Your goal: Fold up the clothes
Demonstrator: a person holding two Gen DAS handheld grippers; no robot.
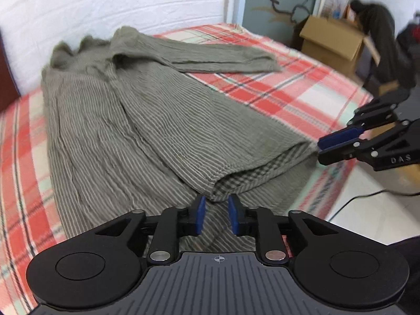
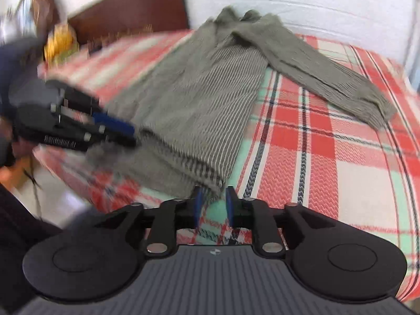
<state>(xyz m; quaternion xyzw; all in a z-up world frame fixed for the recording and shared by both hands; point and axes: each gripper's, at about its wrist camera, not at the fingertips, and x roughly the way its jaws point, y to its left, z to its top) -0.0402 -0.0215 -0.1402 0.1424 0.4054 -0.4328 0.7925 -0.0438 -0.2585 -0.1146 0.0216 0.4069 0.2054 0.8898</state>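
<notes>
A grey sweater [image 1: 110, 110] lies on the plaid bed [image 1: 288, 86]. Both grippers, left [image 1: 215, 216] and right [image 2: 213, 204], gape empty at its hem; only the left view shows a box [image 1: 333, 42], and the right view is seemingly motion-blurred.

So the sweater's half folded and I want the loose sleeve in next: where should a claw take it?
Probably at the cuff end of the sleeve: it lies flat and alone on the plaid blanket, pointing away from the sweater body. Come from the right claw side.

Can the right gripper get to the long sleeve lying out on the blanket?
Probably yes. The sleeve lies flat on the plaid blanket ahead of the right gripper, nothing between them, fingers apart.
</notes>
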